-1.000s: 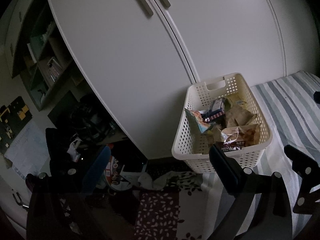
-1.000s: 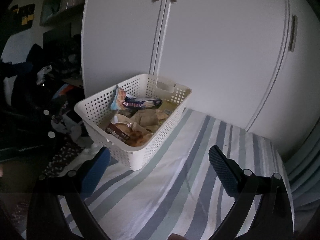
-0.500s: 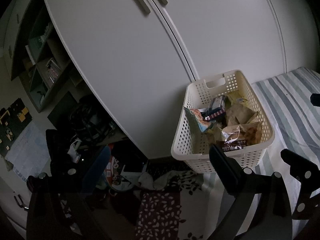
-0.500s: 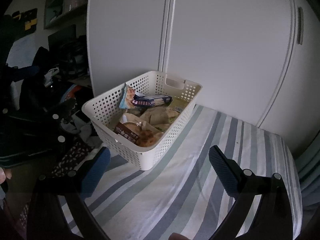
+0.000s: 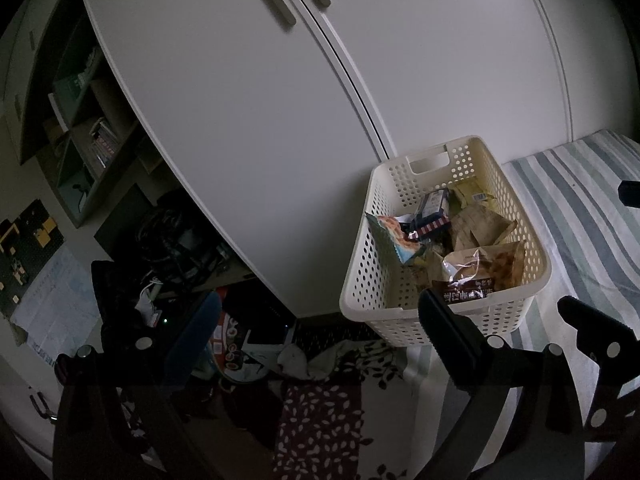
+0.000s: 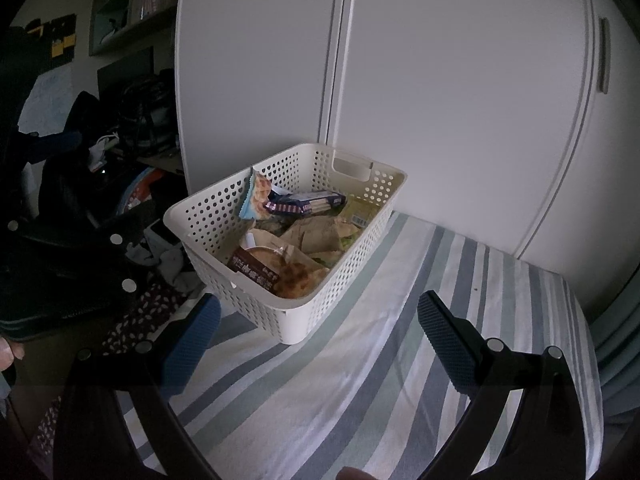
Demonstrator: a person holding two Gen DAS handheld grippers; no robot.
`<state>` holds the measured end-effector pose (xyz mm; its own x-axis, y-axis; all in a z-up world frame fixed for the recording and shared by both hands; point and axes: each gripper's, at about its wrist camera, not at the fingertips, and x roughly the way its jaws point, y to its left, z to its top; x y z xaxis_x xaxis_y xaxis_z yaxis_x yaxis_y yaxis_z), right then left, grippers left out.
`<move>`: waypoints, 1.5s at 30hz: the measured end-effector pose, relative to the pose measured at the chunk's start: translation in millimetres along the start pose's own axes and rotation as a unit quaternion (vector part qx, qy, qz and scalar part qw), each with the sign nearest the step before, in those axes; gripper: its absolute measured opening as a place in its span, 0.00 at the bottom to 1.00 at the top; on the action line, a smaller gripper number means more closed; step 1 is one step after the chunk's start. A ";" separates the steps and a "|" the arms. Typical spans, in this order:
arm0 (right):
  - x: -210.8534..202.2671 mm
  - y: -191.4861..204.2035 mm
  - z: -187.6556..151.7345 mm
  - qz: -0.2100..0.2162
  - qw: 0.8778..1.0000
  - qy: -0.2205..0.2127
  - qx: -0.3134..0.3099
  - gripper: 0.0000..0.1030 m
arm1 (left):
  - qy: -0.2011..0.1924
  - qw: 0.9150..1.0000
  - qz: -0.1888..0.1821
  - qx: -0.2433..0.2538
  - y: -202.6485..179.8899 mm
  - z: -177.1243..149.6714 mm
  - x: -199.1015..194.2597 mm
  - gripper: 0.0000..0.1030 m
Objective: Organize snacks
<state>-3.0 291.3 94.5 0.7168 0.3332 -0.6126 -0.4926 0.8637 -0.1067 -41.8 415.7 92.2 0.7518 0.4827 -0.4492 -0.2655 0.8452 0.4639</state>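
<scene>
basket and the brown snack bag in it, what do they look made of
The basket looks like moulded plastic, cream and matte: stiff walls punched with even rows of holes, and a cut-out handle. The brown snack bag looks like thin plastic film, glossy: it is crinkled and catches highlights, with a see-through part showing the food.

Dim bedroom corner: wardrobe, striped bed, cluttered floor.
A tall white wardrobe with grey bar handles backs a grey-and-white striped bedsheet; left are a dark wall shelf of books, a leaf-patterned maroon rug and crumpled white cloth.
</scene>
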 end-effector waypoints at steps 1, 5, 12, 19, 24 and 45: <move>0.8 -0.4 0.5 0.001 1.000 0.000 -0.001 0.95 | 0.000 1.000 0.000 0.000 -0.2 -0.1 -0.1 0.97; 1.7 -0.1 1.4 0.001 1.000 0.000 0.000 0.95 | 0.000 1.000 0.000 0.002 -1.0 -0.1 1.1 0.97; 1.9 -0.5 1.3 0.001 1.000 -0.001 0.001 0.95 | 0.000 1.000 -0.001 0.004 -2.5 -0.3 2.6 0.97; 3.5 -1.7 0.6 0.000 1.000 0.000 0.002 0.95 | -0.001 1.000 -0.003 0.009 -5.7 -1.0 3.7 0.97; 2.9 -1.6 0.7 0.000 1.000 -0.001 0.002 0.95 | -0.001 1.000 -0.004 0.012 -6.7 -0.8 4.2 0.97; 4.6 3.1 -0.1 -0.002 1.000 0.000 -0.002 0.95 | -0.004 1.000 -0.005 0.017 -6.5 1.7 3.2 0.97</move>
<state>-1.2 295.5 91.2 0.7193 0.3295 -0.6116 -0.4910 0.8639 -0.1121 -36.6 411.4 89.0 0.7588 0.4727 -0.4480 -0.2371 0.8412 0.4859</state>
